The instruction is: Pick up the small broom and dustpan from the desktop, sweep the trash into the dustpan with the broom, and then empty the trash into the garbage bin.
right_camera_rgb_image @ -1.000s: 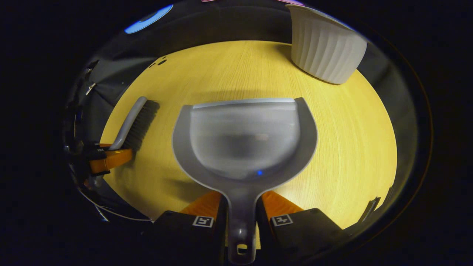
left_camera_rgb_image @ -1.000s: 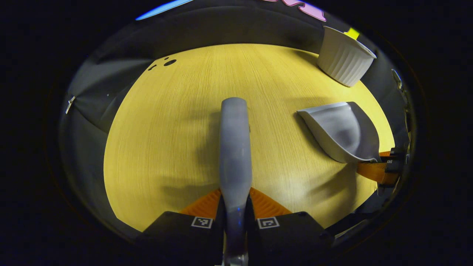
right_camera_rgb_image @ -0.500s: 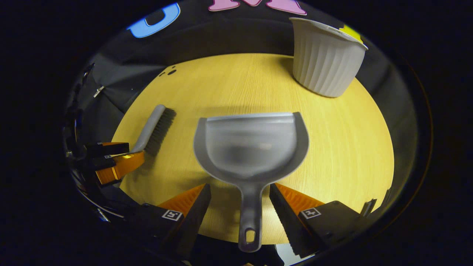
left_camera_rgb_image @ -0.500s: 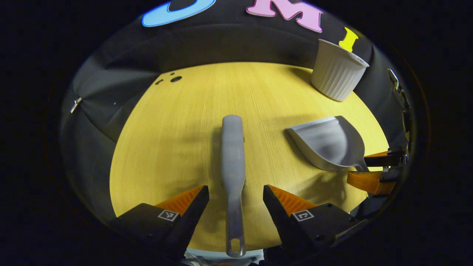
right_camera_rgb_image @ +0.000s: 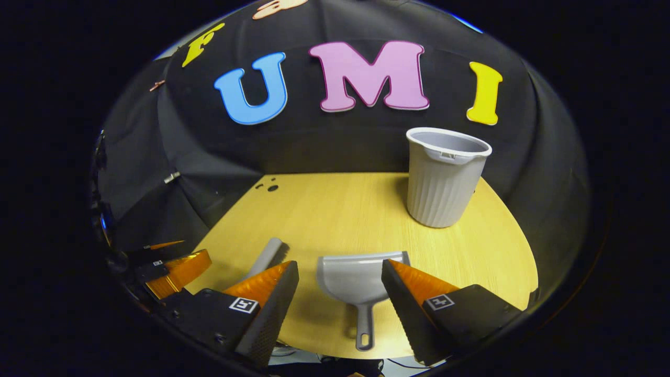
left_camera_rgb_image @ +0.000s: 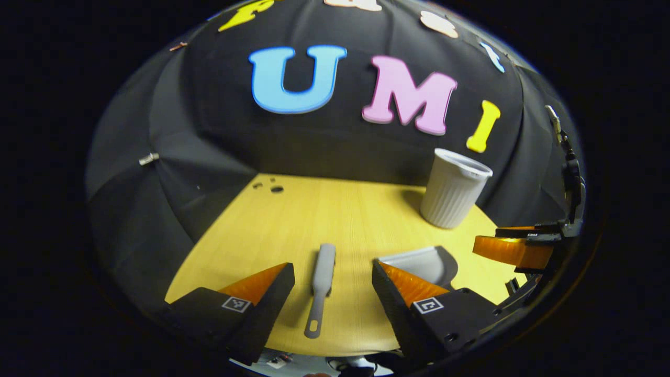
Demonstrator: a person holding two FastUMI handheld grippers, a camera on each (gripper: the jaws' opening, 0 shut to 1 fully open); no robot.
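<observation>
Worktop (right_camera_rgb_image: 340, 209): pale wood-grain finish, smooth, matt.
Garbage bin (right_camera_rgb_image: 442, 180): grey plastic, ribbed wall, smooth rim.
Dustpan (right_camera_rgb_image: 356, 280): grey plastic, smooth, slight sheen.
Broom (left_camera_rgb_image: 320, 277): grey plastic handle, matt; dark bristles.
Wall behind the garbage bin: black cloth, matt, creased.

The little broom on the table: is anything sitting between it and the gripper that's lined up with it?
Nothing visible does. In the left gripper view the broom lies flat on the table, handle toward the open left gripper. The dustpan lies off to one side, the garbage bin farther back.
</observation>
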